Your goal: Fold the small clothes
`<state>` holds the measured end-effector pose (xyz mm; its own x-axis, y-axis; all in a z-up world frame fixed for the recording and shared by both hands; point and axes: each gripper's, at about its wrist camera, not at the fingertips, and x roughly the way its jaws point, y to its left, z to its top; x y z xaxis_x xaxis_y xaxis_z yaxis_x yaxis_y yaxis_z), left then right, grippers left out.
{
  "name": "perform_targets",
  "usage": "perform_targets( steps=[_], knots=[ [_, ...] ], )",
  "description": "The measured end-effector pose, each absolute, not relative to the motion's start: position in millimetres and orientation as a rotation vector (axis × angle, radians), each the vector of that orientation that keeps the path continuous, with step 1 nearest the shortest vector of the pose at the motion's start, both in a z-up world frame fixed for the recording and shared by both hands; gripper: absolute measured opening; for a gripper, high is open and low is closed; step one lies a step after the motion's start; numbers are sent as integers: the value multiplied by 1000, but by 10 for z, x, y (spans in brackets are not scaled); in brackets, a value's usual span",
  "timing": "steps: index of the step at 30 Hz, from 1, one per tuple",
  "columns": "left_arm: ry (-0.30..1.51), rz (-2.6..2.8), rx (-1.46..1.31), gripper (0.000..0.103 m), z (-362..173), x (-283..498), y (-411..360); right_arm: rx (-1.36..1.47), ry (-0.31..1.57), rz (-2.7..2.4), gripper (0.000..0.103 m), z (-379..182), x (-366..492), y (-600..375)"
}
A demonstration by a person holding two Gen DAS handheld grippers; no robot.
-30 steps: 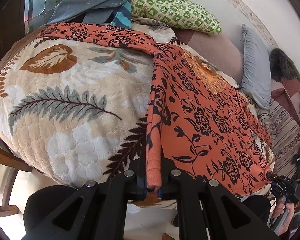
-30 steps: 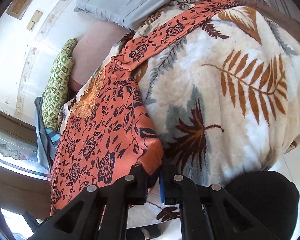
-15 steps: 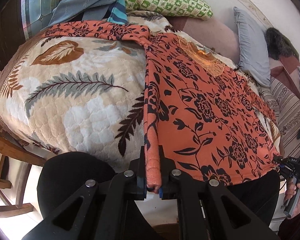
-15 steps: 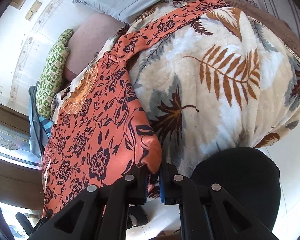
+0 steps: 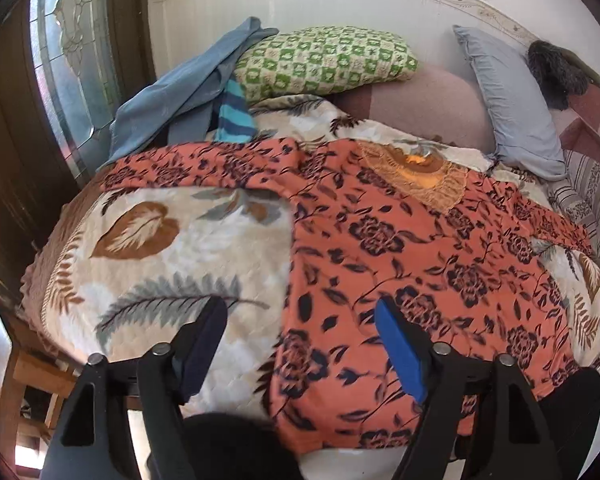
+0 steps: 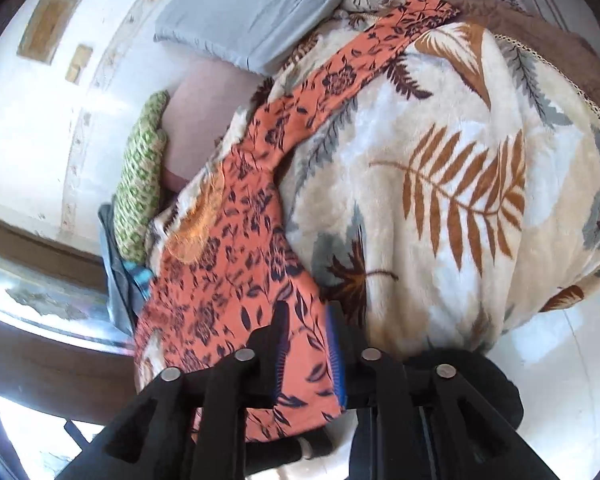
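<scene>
You've basically only got the spreading-out part done here. The orange floral top (image 5: 400, 264) is lying flat on the leaf-print blanket (image 5: 148, 256), neckline embroidery toward the pillows, one sleeve stretched out toward the window side and the other toward the striped bedding. No fold in it yet as far as I can tell, so the sleeves and the body all still need folding over.

Your left gripper (image 5: 300, 344) has its jaws opening, already wide apart, and nothing is pinched: the top's side edge and hem corner just sit below and between the fingers, lying on the blanket.

Your right gripper (image 6: 306, 344) is opening too, only partway. The other hem corner (image 6: 296, 392) is still between the fingers, hanging over the bed edge, but the pads don't look like they're pressing it anymore.
</scene>
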<state>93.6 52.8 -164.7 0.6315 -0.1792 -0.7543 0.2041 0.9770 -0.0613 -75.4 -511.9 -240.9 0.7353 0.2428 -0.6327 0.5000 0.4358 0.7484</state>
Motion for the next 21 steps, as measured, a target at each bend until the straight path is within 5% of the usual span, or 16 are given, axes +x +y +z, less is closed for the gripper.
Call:
perform_targets(
  steps=[1,2,6,16,21],
  knots=[
    [846,-245,25,86,-1666,1018,370,1164,707,-191,71,-2399,-731,-5229],
    [838,-271,23,87,-1707,1118,197,1195,622,-209,79,-2392,-713,-5362],
    [881,-342,11,87,-2052,1562,-511,1272,490,-208,79,-2488,-331,-5898],
    [988,-312,59,88,-3015,2160,-1300,1422,459,-465,52,-3334,591,-7179],
    [964,-355,141,90,-3020,2240,-1443,1461,441,-556,41,-3713,794,-7557]
  ],
)
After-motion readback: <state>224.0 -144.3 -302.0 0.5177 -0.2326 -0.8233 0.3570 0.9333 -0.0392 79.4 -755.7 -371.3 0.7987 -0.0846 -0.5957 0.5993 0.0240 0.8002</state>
